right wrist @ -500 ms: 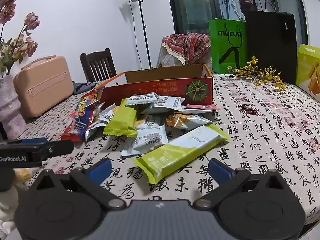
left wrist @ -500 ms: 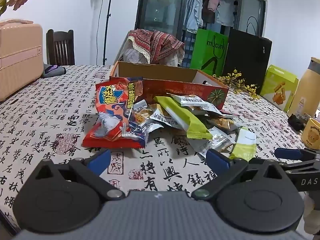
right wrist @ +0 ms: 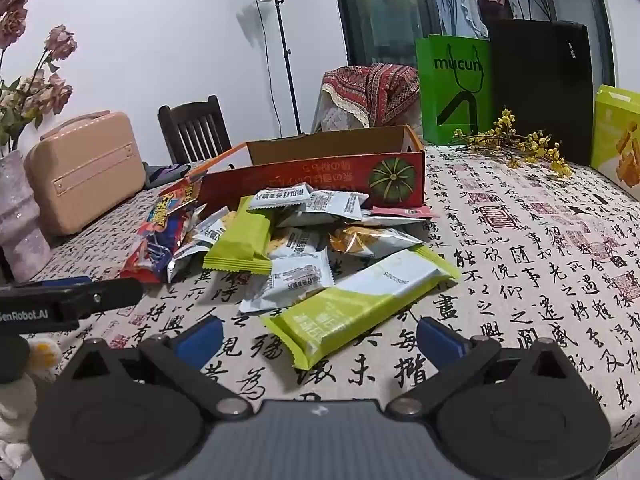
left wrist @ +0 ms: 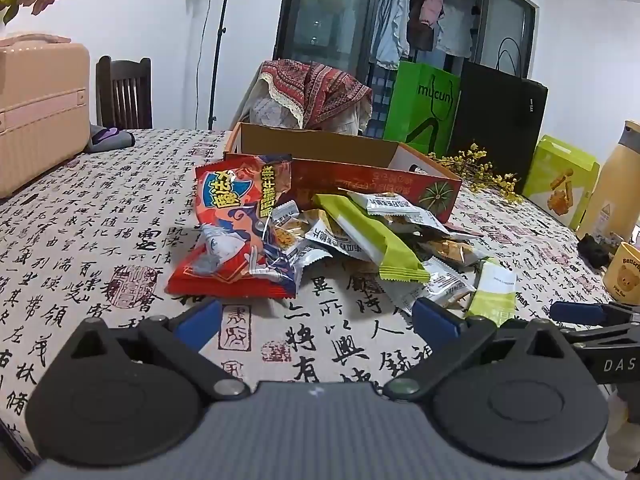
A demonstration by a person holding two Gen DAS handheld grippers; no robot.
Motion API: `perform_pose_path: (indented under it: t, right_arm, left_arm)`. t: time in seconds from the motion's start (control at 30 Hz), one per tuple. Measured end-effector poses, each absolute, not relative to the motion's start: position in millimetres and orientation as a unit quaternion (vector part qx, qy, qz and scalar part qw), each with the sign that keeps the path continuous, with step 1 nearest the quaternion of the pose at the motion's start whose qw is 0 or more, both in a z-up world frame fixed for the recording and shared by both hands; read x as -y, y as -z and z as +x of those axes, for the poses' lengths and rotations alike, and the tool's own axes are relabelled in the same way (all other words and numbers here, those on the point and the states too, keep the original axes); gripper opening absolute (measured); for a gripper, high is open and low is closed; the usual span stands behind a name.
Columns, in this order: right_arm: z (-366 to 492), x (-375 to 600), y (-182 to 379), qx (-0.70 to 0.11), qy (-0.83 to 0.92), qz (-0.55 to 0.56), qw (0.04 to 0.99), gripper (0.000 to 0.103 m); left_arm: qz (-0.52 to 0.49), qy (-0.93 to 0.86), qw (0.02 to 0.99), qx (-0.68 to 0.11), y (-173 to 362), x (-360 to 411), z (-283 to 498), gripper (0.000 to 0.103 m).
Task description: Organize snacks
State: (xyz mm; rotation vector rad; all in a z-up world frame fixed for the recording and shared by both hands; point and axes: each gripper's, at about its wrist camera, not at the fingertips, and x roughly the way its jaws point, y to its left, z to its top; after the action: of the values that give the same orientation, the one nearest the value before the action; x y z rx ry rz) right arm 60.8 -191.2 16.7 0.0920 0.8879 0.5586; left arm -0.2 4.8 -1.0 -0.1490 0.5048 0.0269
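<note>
Both jaws wide, nothing held: left gripper (left wrist: 316, 322) and right gripper (right wrist: 318, 338) hover over the tabletop (right wrist: 520, 264). Snack pile (right wrist: 296, 240) sits just in front of the red box (right wrist: 320, 184). Green bar (right wrist: 356, 306) lies nearest the right gripper.

A heap of snack packets (right wrist: 304, 240) lies mid-tabletop, against the front wall of an open red cardboard box (right wrist: 320, 184) with a green pumpkin print. A big red crisp bag (left wrist: 240, 236) leans on the heap's left side; a green-and-white bar (right wrist: 360, 304) lies flat, nearest the front edge, beside small silver sachets (right wrist: 300, 276)
</note>
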Motion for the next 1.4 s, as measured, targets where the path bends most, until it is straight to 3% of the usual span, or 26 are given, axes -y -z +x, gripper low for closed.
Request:
perform_pose_path:
  t: [1.4]
  right_arm:
    - [60.6,188.8,-16.5,-0.422,-0.271,0.044,0.864,0.103]
  left_arm:
    - [-0.073,-0.018,0.966,-0.246,-0.2,-7.3,-1.0,0.103]
